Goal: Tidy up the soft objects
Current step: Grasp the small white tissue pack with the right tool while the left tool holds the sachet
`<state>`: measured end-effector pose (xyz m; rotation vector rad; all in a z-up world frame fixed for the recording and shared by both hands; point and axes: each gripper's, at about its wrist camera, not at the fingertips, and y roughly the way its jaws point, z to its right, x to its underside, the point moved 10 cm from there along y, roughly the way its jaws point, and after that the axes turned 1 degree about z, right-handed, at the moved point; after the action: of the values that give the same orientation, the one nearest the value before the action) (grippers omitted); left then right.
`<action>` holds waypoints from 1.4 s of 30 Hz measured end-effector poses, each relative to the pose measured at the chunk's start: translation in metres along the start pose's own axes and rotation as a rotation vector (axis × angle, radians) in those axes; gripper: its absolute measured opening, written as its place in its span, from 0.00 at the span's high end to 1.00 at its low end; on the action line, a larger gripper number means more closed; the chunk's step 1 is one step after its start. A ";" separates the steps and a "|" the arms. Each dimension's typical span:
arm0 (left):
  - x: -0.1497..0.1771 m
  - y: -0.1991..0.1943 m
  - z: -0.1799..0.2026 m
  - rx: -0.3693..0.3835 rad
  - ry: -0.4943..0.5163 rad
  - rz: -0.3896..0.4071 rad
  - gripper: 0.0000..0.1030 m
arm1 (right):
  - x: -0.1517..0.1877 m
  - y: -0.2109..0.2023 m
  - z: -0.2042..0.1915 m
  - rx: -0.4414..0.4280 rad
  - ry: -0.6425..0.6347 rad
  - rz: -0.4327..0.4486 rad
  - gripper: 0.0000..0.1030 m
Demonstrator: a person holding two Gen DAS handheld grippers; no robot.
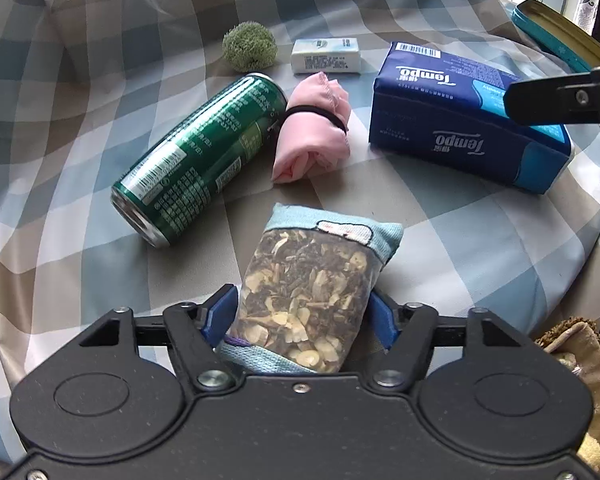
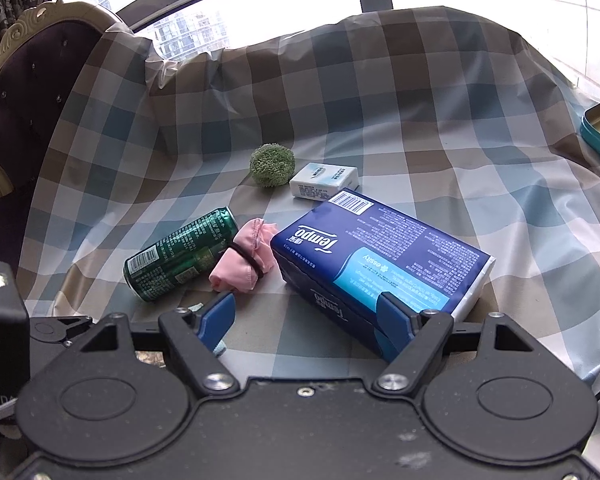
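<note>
My left gripper (image 1: 304, 312) is shut on a light blue sachet (image 1: 312, 280) filled with dried herbs, its blue pads pressed on both sides. Beyond it lie a rolled pink cloth (image 1: 314, 130) tied with a black band, a blue Tempo tissue pack (image 1: 460, 120), a small white tissue packet (image 1: 326, 56) and a green fuzzy ball (image 1: 249, 46). My right gripper (image 2: 306, 318) is open, its right pad touching the near corner of the Tempo pack (image 2: 380, 256). The pink cloth (image 2: 246, 256), white packet (image 2: 324, 181) and green ball (image 2: 271, 165) lie farther off.
A green can (image 1: 200, 160) lies on its side left of the pink cloth, also in the right wrist view (image 2: 180, 254). A teal tin (image 1: 560, 36) sits at the far right edge. A checked cloth (image 2: 380, 100) covers the surface. A brown fabric bag (image 1: 580, 352) sits near right.
</note>
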<state>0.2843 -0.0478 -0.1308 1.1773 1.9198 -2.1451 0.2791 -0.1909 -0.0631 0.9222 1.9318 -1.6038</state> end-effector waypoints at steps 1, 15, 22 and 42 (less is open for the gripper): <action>0.000 0.002 -0.001 0.004 -0.021 -0.005 0.30 | -0.001 0.001 -0.001 0.000 0.000 -0.001 0.25; -0.001 0.013 0.009 0.030 -0.085 -0.043 0.03 | -0.061 0.042 0.006 0.062 0.062 -0.009 0.16; -0.001 0.014 0.006 0.049 -0.099 -0.056 0.03 | -0.094 0.103 0.015 0.123 0.085 -0.030 0.11; 0.002 0.010 0.009 0.032 -0.112 -0.005 0.02 | -0.129 0.245 0.014 0.160 0.172 -0.125 0.12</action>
<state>0.2832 -0.0569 -0.1403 1.0348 1.8509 -2.2016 0.5459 -0.2073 -0.1363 1.0522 2.0347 -1.8262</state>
